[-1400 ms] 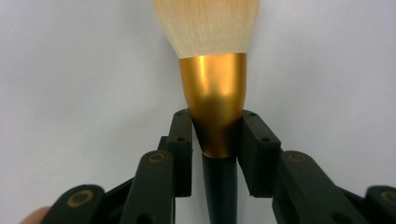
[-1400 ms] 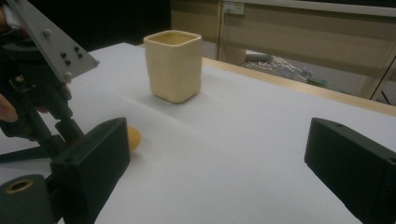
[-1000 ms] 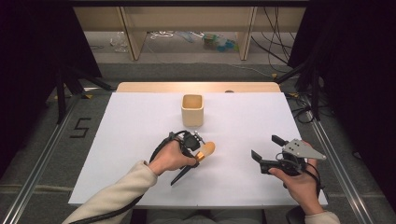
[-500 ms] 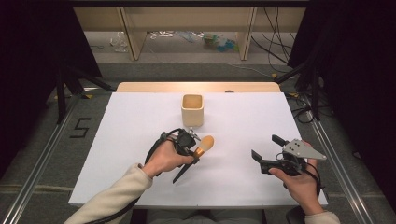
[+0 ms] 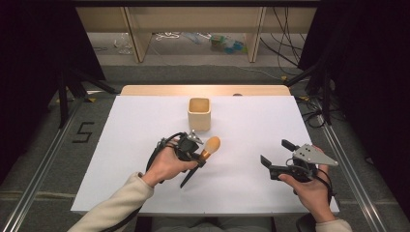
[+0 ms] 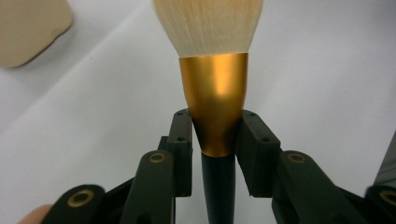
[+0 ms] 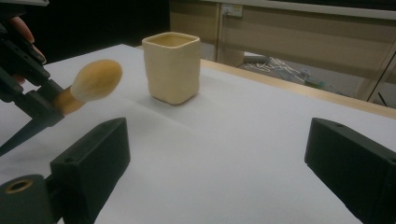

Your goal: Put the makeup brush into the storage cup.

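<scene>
Two grippers are seen above the white table (image 5: 121,159). The left gripper (image 5: 199,155) is clamped on a makeup brush (image 5: 207,151) at the lower end of its gold ferrule, with the black handle pointing back toward the person and the bristle head raised off the surface. The brush is held near the cream square cup (image 5: 199,113), apart from it. The right gripper (image 5: 275,155) is held with jaws spread wide, nothing between them.
</scene>
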Available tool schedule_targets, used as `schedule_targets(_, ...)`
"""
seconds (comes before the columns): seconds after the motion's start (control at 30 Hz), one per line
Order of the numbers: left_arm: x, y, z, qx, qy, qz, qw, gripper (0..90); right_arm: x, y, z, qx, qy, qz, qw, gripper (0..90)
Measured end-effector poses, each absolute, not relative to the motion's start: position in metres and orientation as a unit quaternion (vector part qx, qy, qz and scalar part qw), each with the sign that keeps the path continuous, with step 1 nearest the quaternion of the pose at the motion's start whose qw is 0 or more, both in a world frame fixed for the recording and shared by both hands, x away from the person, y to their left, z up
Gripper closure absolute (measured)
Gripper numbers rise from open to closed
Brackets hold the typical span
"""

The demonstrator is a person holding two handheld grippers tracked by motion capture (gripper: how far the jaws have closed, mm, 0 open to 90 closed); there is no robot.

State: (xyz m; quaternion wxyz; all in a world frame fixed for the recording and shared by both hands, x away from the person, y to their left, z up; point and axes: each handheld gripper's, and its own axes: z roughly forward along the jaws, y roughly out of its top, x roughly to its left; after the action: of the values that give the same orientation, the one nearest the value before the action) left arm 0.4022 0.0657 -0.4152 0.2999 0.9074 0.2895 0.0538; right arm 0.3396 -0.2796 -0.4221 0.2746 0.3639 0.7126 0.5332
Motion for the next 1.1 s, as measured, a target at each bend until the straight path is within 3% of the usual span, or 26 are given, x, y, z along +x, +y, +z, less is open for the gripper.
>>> schedule_targets(0.77, 0.389, 0.082, -0.401, 0.822, 0.297, 0.129, 0.468, 68.4, 0.338, -0.282, -0.419, 0.368, 0.723, 0.517, 0.275, 7.6)
schedule_targets(1.1, 0.383, 0.089, -0.395, 0.799, 0.293, 0.149, 0.504, 68.4, 0.338, -0.282, -0.419, 0.367, 0.723, 0.517, 0.275, 7.7)
